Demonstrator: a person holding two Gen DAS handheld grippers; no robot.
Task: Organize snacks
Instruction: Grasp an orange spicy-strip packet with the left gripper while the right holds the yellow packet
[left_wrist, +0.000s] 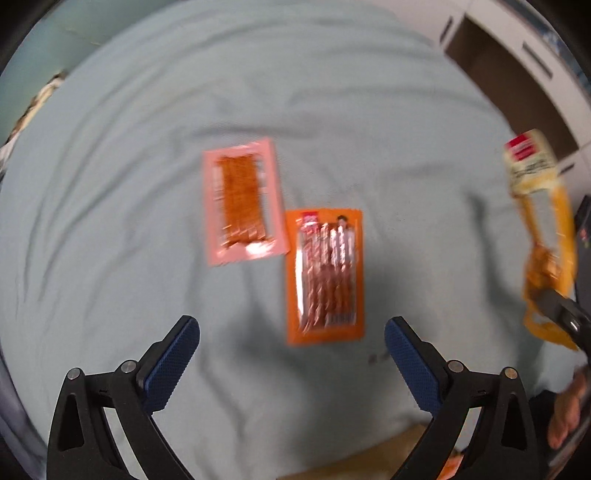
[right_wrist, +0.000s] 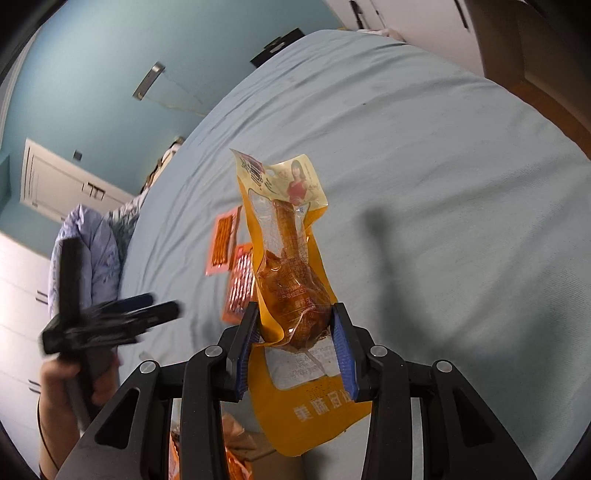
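Note:
Two flat snack packets lie side by side on a pale blue bedsheet (left_wrist: 110, 221): a pink packet (left_wrist: 242, 201) and an orange packet (left_wrist: 325, 277). My left gripper (left_wrist: 291, 332) hangs open straight above them, nothing between its blue pads. My right gripper (right_wrist: 295, 325) is shut on a yellow chicken-leg pouch (right_wrist: 288, 258), held upright above the sheet. That pouch (left_wrist: 543, 229) also shows at the far right of the left wrist view. In the right wrist view the pink packet (right_wrist: 223, 236) and the orange packet (right_wrist: 240, 284) sit behind the pouch, with the left gripper (right_wrist: 162, 306) blurred at the left.
A bed (right_wrist: 443, 166) fills most of both views. A patterned pillow (right_wrist: 99, 251) lies at its left side. White cabinets (left_wrist: 517, 55) and a blue wall (right_wrist: 92, 74) surround it. An open box with orange packets (right_wrist: 229, 454) shows below the right gripper. A hand (right_wrist: 66, 384) holds the left gripper.

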